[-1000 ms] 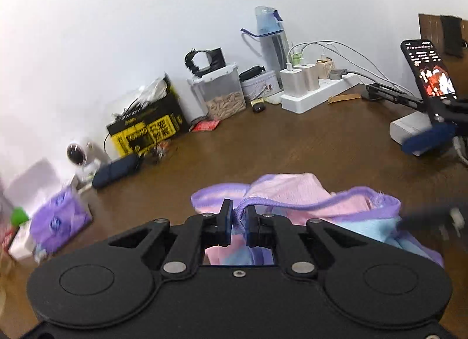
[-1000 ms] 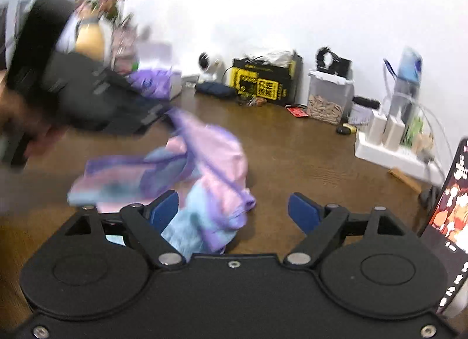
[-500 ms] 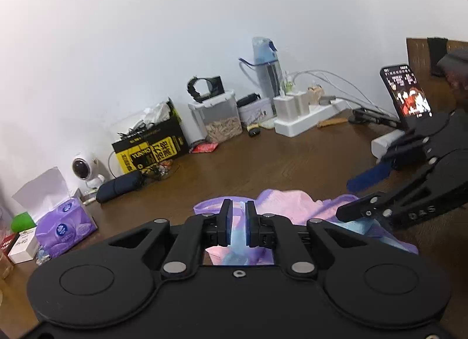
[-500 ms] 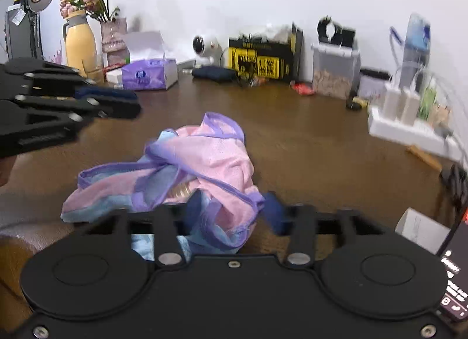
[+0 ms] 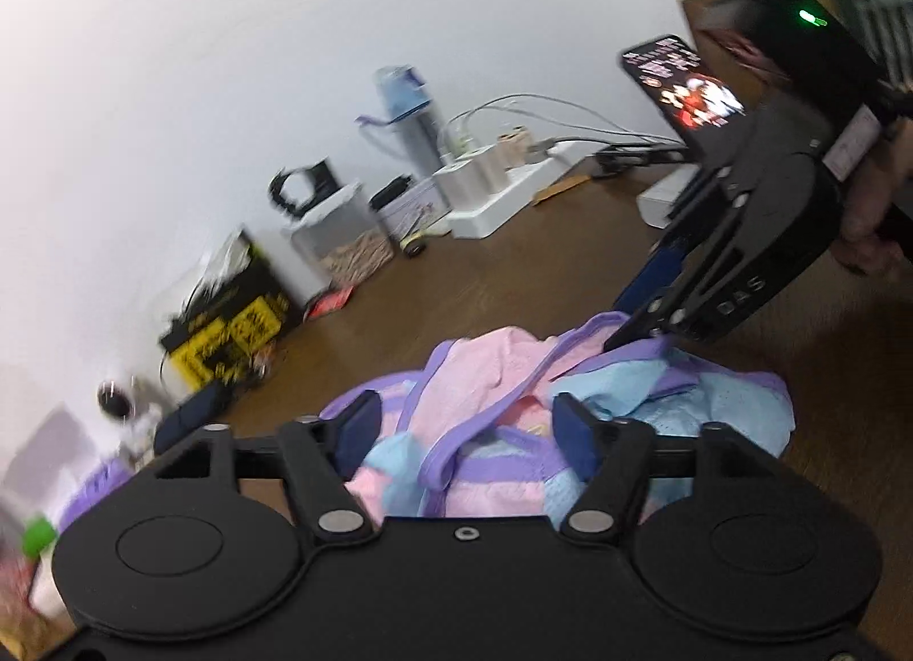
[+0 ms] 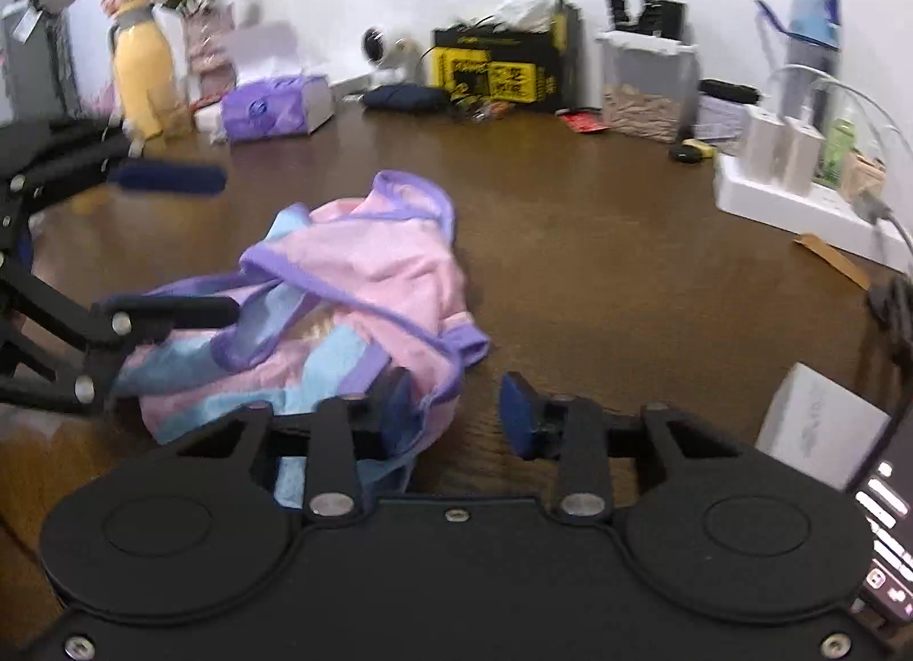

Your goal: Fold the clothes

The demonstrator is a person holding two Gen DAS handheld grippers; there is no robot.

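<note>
Garment [image 6: 371, 284]: one crumpled pastel piece on one brown table [image 6: 599, 262].

Crumpled pink-and-blue garment [image 6: 365, 273] — purple-trimmed — on brown table [image 6: 616, 273]

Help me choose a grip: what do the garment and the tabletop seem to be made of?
Garment: soft, thin knit, likely mesh polyester; tiny holes show, and it crumples limply. Tabletop: wood or wood-look laminate, satin finish; grain streaks and dull glare.

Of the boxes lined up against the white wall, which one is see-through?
The clear plastic box with a pale granular filling, right of the yellow-and-black carton; that carton and the purple tissue pack are opaque.
</note>
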